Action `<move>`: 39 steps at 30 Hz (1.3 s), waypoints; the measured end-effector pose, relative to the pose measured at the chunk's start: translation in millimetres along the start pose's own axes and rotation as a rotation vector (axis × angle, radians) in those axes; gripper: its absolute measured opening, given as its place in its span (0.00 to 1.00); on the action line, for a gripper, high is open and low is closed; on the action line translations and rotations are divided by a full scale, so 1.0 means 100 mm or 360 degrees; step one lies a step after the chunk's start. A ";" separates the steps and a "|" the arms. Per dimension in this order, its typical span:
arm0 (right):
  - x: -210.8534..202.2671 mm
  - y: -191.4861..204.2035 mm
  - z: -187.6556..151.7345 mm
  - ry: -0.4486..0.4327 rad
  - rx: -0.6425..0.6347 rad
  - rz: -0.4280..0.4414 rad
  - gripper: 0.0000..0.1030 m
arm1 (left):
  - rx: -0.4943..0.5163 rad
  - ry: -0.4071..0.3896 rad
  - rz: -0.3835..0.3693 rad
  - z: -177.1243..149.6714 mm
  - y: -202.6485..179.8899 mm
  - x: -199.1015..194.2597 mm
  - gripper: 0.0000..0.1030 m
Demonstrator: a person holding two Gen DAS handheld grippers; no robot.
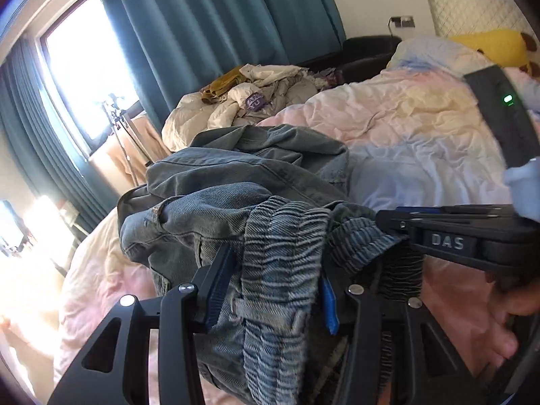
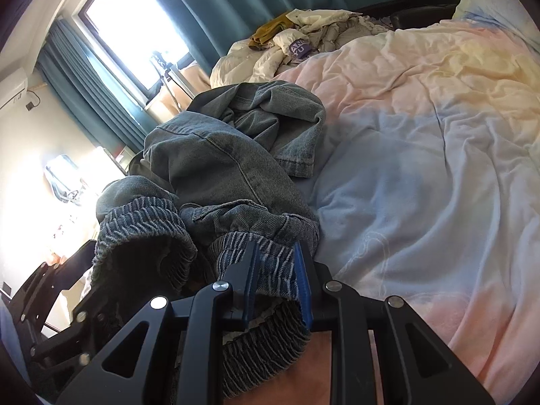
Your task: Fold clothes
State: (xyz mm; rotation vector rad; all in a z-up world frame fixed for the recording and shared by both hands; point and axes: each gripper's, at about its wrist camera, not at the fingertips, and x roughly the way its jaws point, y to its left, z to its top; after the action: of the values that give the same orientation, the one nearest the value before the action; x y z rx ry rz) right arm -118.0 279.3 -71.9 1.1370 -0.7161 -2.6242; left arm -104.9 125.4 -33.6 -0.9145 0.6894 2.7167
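A pair of grey-blue denim jeans (image 1: 236, 175) lies crumpled on the bed, its ribbed elastic waistband (image 1: 283, 236) pulled toward me. In the left wrist view my left gripper (image 1: 276, 266) is shut on a bunched part of that waistband. My right gripper (image 1: 398, 233) comes in from the right and pinches the band further along. In the right wrist view my right gripper (image 2: 276, 249) is shut on the waistband (image 2: 263, 270), with the jeans (image 2: 209, 155) heaped beyond it. The left gripper's black frame (image 2: 50, 303) shows at the lower left, its fingertips hidden by the cloth.
A rumpled pink, blue and cream duvet (image 2: 422, 135) covers the bed. A heap of pale clothes (image 2: 303, 37) lies at the far edge by teal curtains (image 1: 209, 33) and a bright window (image 2: 135, 27). A yellow plush toy (image 1: 486, 45) rests near the headboard. A hand (image 1: 506, 320) holds the right gripper.
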 end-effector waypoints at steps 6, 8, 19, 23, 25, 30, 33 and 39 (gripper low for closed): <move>0.05 -0.03 0.03 -0.0013 0.0007 0.0033 0.21 | -0.0181 0.0027 0.0155 0.12 0.24 0.07 0.46; 0.05 -0.03 0.02 -0.0006 0.0007 0.0038 0.21 | -0.0277 0.0021 0.0175 0.09 0.42 -0.03 0.46; 0.03 0.04 -0.01 -0.0002 -0.0059 0.0043 0.23 | -0.0771 0.0149 0.0223 -0.58 1.45 -0.46 0.46; 0.02 0.08 -0.06 0.0017 -0.0100 0.0016 0.23 | -0.0963 0.0349 0.0199 -0.95 1.77 -0.34 0.46; 0.01 0.09 -0.08 0.0028 -0.0121 0.0001 0.23 | -0.1071 0.0497 0.0184 -1.15 1.89 -0.17 0.46; -0.01 0.14 -0.15 0.0053 -0.0173 -0.0035 0.23 | -0.1346 0.0688 0.0055 -1.62 1.99 -0.01 0.46; -0.10 0.16 -0.19 0.0051 -0.0191 -0.0058 0.24 | -0.1361 0.0631 0.0000 -1.64 1.93 -0.12 0.46; -0.27 0.23 -0.26 0.0065 -0.0232 -0.0112 0.34 | -0.1212 0.0517 0.0009 -1.51 1.73 -0.38 0.46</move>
State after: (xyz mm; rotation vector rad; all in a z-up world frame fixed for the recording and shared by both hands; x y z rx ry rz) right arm -81.2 260.0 -58.8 1.1902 -0.4766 -2.6521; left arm -51.7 -100.1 -52.6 -1.5160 -0.3615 2.8765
